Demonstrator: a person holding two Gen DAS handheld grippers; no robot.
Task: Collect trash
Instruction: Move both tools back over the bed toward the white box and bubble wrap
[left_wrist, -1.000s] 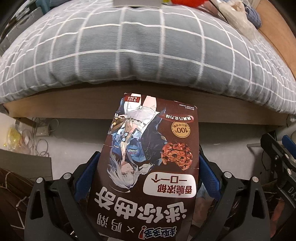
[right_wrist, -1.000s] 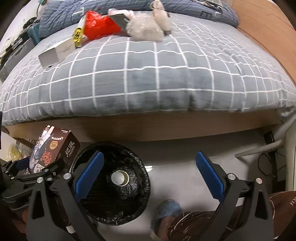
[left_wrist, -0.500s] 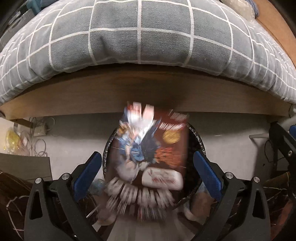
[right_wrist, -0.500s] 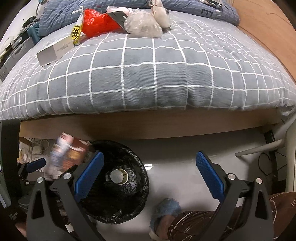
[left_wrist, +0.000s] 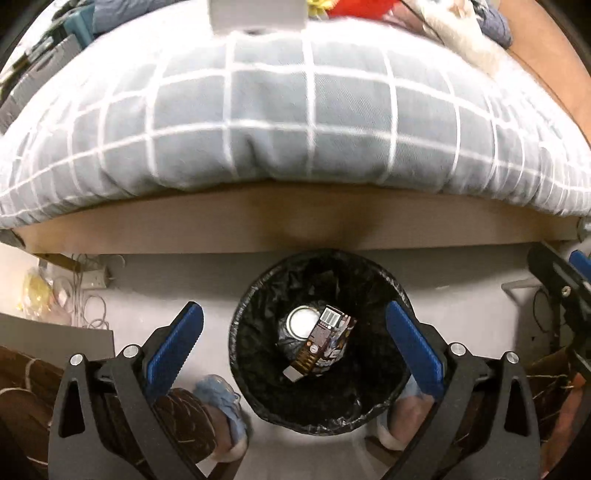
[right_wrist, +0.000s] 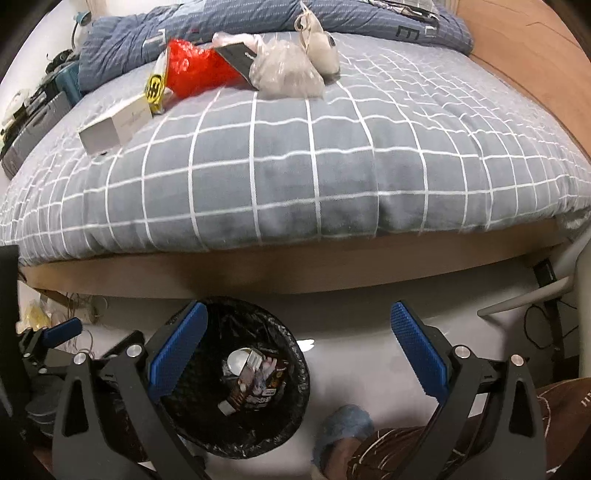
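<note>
Beyond both spread, empty pairs of fingers lies the bed (right_wrist: 295, 166), its white box (right_wrist: 114, 123), red bag (right_wrist: 195, 72) and clear bag (right_wrist: 286, 75) far ahead. Between the left gripper (left_wrist: 293, 339) fingers sits the bin (left_wrist: 258, 398), the snack box (left_wrist: 325, 341) inside partly hiding a cup (left_wrist: 299, 321); the right gripper (right_wrist: 295, 350) left finger (right_wrist: 177, 349) overlaps its rim.

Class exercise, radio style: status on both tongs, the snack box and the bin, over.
Left tongs open, empty, above bin. Right tongs open, empty. Snack box inside bin, beside a cup. Trash on bed: white box, red bag. Nothing blocking.
</note>
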